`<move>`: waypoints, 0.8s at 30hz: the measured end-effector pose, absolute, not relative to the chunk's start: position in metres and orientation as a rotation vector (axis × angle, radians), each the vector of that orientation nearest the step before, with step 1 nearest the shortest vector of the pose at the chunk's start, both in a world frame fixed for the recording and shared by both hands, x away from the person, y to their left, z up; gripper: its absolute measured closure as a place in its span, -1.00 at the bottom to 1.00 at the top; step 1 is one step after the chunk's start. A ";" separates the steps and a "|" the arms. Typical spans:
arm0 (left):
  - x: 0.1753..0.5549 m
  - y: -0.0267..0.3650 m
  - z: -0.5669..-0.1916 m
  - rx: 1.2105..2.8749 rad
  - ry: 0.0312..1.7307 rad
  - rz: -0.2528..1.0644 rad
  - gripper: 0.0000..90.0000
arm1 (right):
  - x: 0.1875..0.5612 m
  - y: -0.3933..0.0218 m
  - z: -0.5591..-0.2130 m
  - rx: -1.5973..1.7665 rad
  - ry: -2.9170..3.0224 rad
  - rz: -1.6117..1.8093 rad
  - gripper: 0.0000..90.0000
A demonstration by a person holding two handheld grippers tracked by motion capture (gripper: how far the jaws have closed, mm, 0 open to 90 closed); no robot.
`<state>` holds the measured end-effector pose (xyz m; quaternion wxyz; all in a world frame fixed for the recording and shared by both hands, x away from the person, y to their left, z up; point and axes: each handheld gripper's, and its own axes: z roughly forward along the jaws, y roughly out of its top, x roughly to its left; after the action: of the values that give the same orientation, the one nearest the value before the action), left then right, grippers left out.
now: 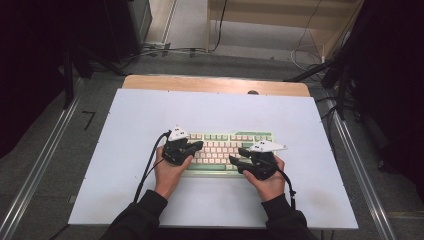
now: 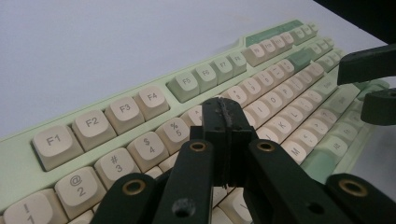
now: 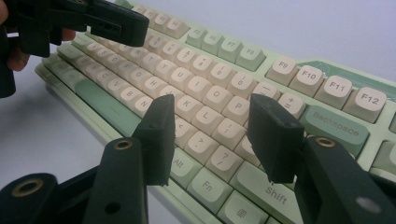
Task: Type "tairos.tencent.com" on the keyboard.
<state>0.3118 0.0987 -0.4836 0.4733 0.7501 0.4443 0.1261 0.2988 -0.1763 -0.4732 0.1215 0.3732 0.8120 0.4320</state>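
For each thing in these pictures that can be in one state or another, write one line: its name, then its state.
left gripper: jaws shut, nothing between them, poised over the number row.
right gripper: jaws open, nothing between them, poised over the keys near the right Shift.
keyboard: lies flat on the table, keycaps all seated as far as the views show.
table: white top, keyboard resting on it.

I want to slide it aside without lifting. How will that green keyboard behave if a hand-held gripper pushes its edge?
The keyboard looks like a stiff one-piece case, so it should move whole, not flex. It lies flat and low on the smooth white table, so it probably slides rather than tips. A push at one end would likely turn it; the raised keys may depress.
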 end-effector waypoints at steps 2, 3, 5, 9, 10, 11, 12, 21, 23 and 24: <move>0.311 0.100 -0.482 1.833 1.085 0.310 1.00 | 0.299 -0.176 -0.473 1.089 2.371 1.260 0.10; 0.311 0.101 -0.481 1.831 1.090 0.312 1.00 | 0.299 -0.176 -0.473 1.087 2.372 1.260 0.10; 0.310 0.104 -0.480 1.824 1.092 0.313 1.00 | 0.299 -0.176 -0.473 1.083 2.373 1.260 0.10; 0.308 0.108 -0.478 1.824 1.102 0.321 1.00 | 0.299 -0.176 -0.474 1.087 2.373 1.257 0.10; 0.308 0.110 -0.478 1.823 1.104 0.323 1.00 | 0.299 -0.176 -0.473 1.089 2.372 1.260 0.10; 0.308 0.112 -0.478 1.823 1.110 0.325 1.00 | 0.299 -0.176 -0.473 1.090 2.372 1.259 0.10; 0.308 0.113 -0.478 1.820 1.115 0.324 1.00 | 0.299 -0.176 -0.473 1.089 2.371 1.260 0.10; 0.307 0.120 -0.484 1.832 1.156 0.351 1.00 | 0.299 -0.176 -0.473 1.086 2.373 1.260 0.10; 0.308 0.120 -0.486 1.838 1.166 0.361 1.00 | 0.299 -0.176 -0.473 1.086 2.370 1.262 0.10; 0.308 0.121 -0.487 1.843 1.171 0.364 1.00 | 0.299 -0.176 -0.473 1.085 2.370 1.263 0.10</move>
<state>0.3083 0.1206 -0.4866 0.4476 0.7445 0.4730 0.1469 0.2989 -0.1760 -0.4726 0.1222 0.3719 0.8121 0.4328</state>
